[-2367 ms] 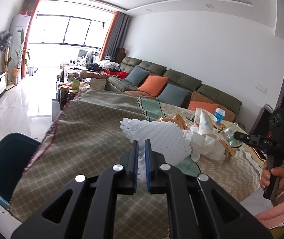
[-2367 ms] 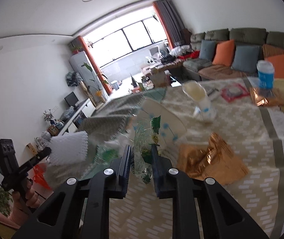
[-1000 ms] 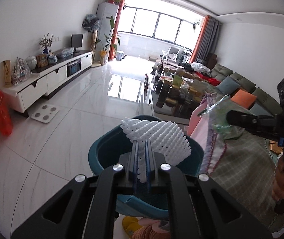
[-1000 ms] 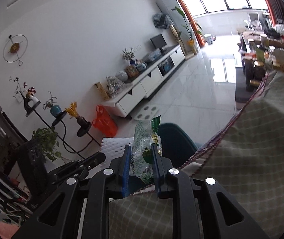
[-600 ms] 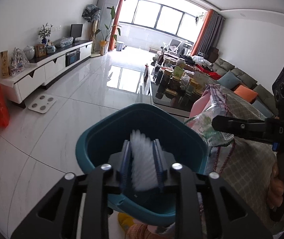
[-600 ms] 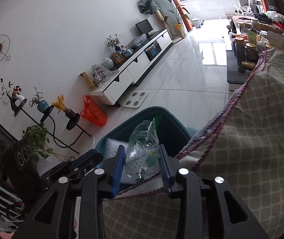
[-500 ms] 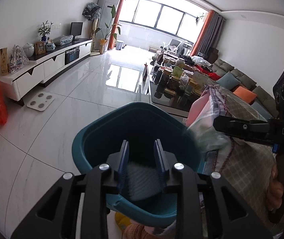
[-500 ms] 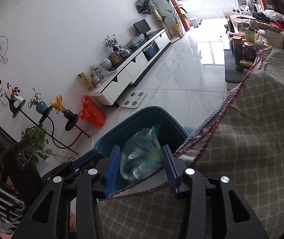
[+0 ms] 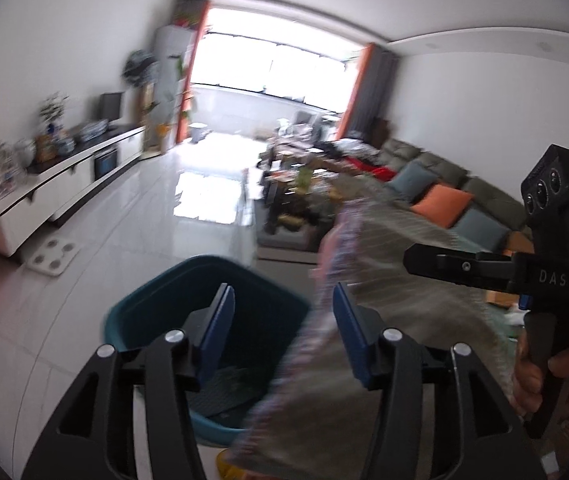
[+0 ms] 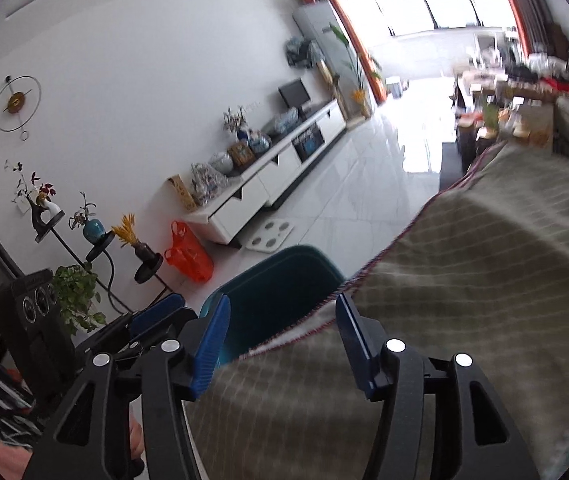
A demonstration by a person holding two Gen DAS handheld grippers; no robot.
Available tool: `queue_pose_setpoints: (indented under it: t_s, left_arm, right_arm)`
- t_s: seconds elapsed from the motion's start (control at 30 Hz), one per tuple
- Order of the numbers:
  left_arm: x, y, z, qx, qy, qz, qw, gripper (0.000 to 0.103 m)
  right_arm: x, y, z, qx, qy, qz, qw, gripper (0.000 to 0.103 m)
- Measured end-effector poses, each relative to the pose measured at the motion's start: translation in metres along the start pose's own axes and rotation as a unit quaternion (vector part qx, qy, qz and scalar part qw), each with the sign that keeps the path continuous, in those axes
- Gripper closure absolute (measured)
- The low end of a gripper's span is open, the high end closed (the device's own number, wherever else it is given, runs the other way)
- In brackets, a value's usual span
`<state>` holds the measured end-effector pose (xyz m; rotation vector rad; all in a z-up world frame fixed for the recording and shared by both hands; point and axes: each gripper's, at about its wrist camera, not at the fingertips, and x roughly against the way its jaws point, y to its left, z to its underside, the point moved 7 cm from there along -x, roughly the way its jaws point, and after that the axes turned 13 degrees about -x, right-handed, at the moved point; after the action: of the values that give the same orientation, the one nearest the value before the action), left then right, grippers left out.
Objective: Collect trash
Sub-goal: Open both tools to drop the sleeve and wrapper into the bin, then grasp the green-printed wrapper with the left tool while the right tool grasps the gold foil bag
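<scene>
Both pieces of trash have left my grippers since the earlier frames: the white foam net that my left gripper [image 9: 282, 326] clamped and the clear plastic wrapper that my right gripper [image 10: 282, 332] clamped are gone from between the pads. Jaws on both tools have just been opening, and now they stand apart with nothing between them.

Going by size, the tablecloth [image 10: 464, 280] fills the space ahead and to the right of my right gripper, its red-stitched edge passing between that tool's fingers. From the left wrist view the same cloth [image 9: 388, 280] hangs in front of the right finger, blurred.

Next, the teal bin [image 9: 156, 312] sits on the floor directly below and ahead of my left gripper, beside the cloth's edge; in the right wrist view the bin [image 10: 280, 280] shows just beyond the left finger. Something pale and ribbed lies at the bin's bottom, too dim to identify. I cannot make out the wrapper.

A hand [image 9: 540, 376] grips my right tool's handle.
</scene>
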<state>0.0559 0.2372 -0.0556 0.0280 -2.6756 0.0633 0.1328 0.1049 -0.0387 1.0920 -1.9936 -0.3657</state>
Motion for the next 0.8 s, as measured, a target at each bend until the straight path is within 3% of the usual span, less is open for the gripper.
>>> queue_pose_setpoints:
  t_s: [0.23,0.43,0.67,0.8]
  left_arm:
    - [-0.005,-0.087,-0.005,-0.05,-0.012,0.108,0.9929,0.047]
    - [-0.018,-0.163,0.003,-0.091,0.005,0.2,0.9754,0.047]
    - [-0.029,-0.233,0.015,-0.134,0.034,0.27,0.9528,0.042]
    - [-0.039,-0.259,0.019,-0.146,0.05,0.289,0.9447,0.039]
  right_arm:
    - [0.08,-0.024,0.009,0.008,-0.07,0.04,0.997,0.045]
    - [0.148,-0.055,0.026,-0.014,-0.126,0.086,0.988,0.044]
    - [0.218,-0.106,0.045,-0.057,-0.179,0.147,0.971,0.043]
    - [0.256,-0.14,0.059,-0.094,-0.205,0.187,0.956,0.042]
